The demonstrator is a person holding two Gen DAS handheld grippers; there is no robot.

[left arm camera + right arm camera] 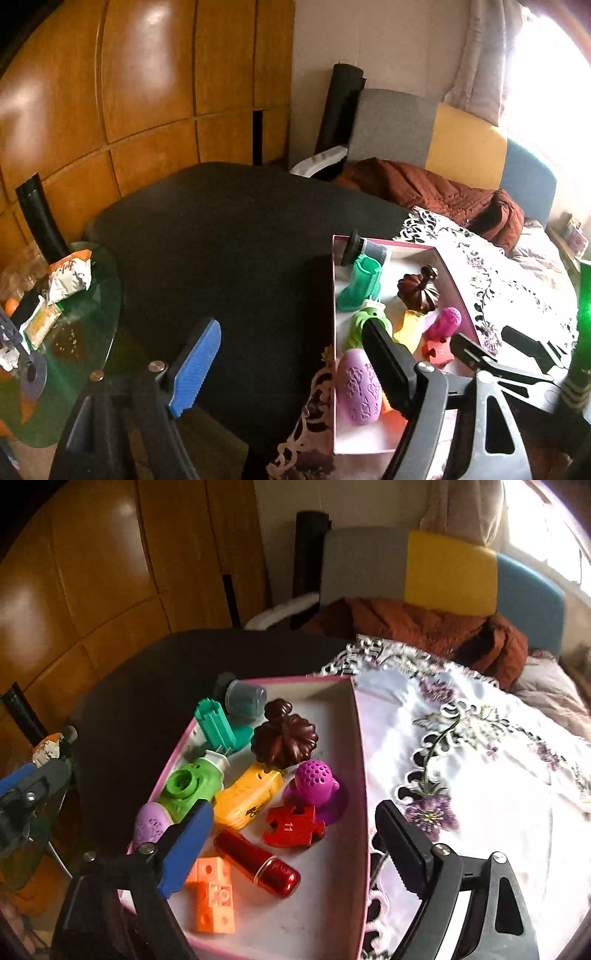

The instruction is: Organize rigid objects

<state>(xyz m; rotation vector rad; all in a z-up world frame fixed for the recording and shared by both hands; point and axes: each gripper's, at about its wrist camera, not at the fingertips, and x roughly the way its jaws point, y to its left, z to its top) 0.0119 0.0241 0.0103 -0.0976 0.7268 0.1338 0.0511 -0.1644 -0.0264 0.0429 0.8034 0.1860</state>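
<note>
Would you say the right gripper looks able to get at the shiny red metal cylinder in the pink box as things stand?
Probably yes: the right gripper is open, the shiny red metal cylinder lies uncovered just ahead between its fingers, though the orange plastic block crowds one side.

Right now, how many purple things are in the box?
2. The purple egg lies at the near left edge beside the green toy; the purple figure stands near the right wall, above the red puzzle piece. Others may be hidden.
</note>
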